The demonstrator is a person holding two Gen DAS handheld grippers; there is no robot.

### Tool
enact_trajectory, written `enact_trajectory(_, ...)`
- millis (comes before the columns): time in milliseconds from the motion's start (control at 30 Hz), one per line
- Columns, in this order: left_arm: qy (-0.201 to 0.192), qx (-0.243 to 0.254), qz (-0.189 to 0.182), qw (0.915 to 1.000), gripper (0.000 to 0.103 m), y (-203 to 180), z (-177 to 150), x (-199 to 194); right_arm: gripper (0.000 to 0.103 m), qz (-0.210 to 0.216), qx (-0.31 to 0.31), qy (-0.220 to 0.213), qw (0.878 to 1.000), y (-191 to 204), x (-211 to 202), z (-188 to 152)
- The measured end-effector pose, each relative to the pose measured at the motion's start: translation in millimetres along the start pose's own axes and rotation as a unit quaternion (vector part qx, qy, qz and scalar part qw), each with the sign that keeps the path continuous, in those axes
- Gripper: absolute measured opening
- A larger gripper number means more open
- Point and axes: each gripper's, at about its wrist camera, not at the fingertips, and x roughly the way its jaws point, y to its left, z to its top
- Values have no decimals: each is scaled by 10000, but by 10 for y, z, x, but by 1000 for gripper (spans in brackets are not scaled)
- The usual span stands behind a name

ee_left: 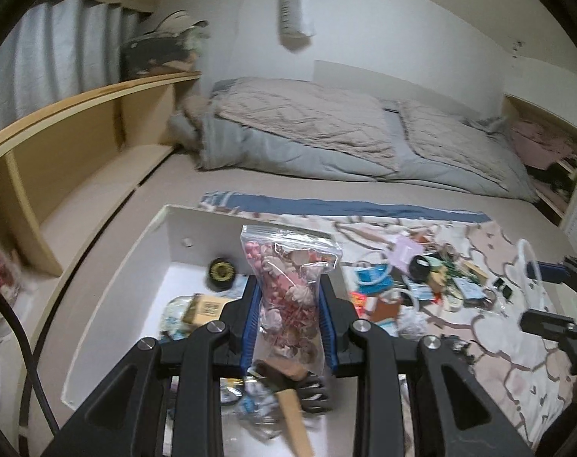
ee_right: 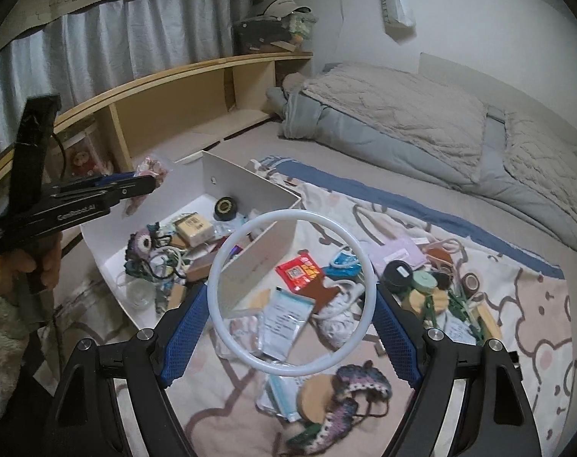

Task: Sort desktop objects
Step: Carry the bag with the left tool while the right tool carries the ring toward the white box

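Clear plastic zip bag [ee_left: 288,285], stuffed with pink and cream trinkets, stands upright in the left gripper [ee_left: 288,327], whose blue pads are closed on its lower middle. It hangs above the white box [ee_left: 113,285], where a tape roll [ee_left: 220,271] and other small things already lie. I judge it light, soft and slippery: the film can crease and slide, so a hold low on the packed part, as here, looks safer than one on the empty top seal. In the right gripper [ee_right: 290,299] sits a white ring [ee_right: 212,285], held across its width between wide-set pads, above the patterned cloth [ee_right: 517,304] strewn with unsorted clutter. It seems stiff, thin and light, so it may twist or pop free if squeezed off-centre.
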Motion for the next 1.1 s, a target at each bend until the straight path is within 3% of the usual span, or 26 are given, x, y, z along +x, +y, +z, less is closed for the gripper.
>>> enact_trajectory(400,513,-575,489,9958,28,556,-195,228,84,164,-168,42,9997,290,127,125)
enact_trajectory(567,852,-822,395,9922,28,588,-303,379,84,177,-174,-34,9997,428,232,212)
enact_trajectory(1033,1401,-585,202,9882,29,423,-485,610,84,381,19,-59,9993,729,659,627)
enact_trajectory(1100,1471,-522,262,9874,42,418,-516,636,84,434,85,-42,9990,747,726,665)
